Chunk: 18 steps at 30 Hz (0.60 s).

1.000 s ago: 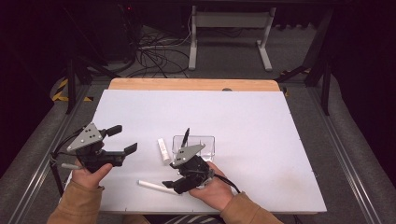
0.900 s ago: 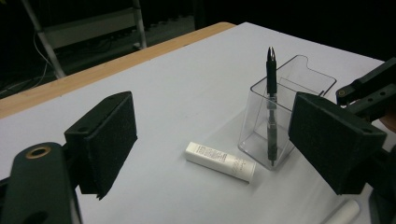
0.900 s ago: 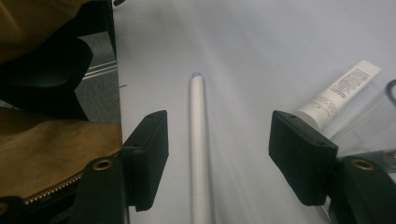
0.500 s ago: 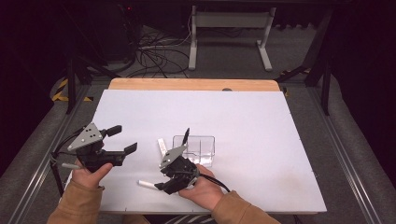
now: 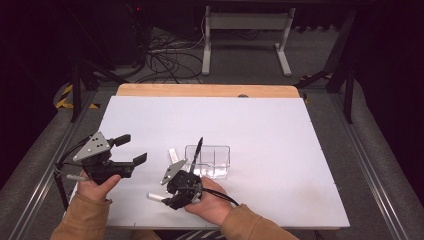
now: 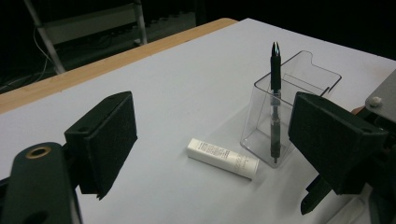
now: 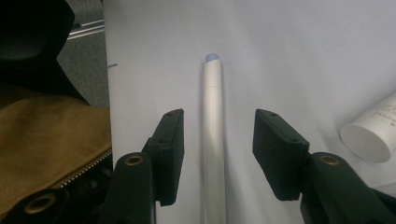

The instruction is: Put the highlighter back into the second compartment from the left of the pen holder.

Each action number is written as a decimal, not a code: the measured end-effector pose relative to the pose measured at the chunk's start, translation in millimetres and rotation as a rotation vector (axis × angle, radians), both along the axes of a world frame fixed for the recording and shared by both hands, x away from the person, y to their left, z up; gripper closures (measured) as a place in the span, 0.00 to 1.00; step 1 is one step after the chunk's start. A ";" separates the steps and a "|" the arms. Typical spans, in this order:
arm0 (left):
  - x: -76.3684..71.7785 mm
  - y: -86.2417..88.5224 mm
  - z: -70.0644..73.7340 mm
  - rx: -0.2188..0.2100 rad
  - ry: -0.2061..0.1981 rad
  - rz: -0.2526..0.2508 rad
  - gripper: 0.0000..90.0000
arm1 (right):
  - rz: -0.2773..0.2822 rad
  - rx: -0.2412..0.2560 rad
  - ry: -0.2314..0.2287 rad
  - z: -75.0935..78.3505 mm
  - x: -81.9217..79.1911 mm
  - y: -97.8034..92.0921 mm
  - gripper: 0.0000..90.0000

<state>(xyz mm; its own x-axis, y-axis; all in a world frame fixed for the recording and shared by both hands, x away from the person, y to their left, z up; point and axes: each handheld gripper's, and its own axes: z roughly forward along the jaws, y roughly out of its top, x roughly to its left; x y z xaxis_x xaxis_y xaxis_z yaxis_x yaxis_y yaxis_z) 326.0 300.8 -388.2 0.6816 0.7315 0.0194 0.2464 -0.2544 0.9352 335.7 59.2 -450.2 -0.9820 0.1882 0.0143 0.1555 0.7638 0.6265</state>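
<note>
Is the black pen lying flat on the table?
No, the black pen stands upright inside the clear holder, beside the white tube lying on the table.

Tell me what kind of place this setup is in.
Probably a lab or recording workspace: a white tabletop on a wooden bench, loose cables on the floor behind it, and a metal stand in a dark room.

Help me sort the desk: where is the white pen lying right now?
The white pen lies flat on the white table near its front edge, between the open jaws of the right gripper, left of the clear organizer in the high view.
</note>
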 end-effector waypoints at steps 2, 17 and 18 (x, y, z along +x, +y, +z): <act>0.1 -0.1 0.0 0.000 0.001 0.001 0.18 | 0.001 -0.010 -0.002 -1.1 -0.4 2.0 0.62; -0.6 -2.3 0.6 0.007 0.003 0.005 0.18 | 0.005 -0.055 -0.008 -11.7 -0.4 12.4 0.74; -0.4 -2.0 1.0 0.015 -0.004 0.003 0.18 | 0.006 -0.053 -0.008 -12.2 -0.6 13.0 0.75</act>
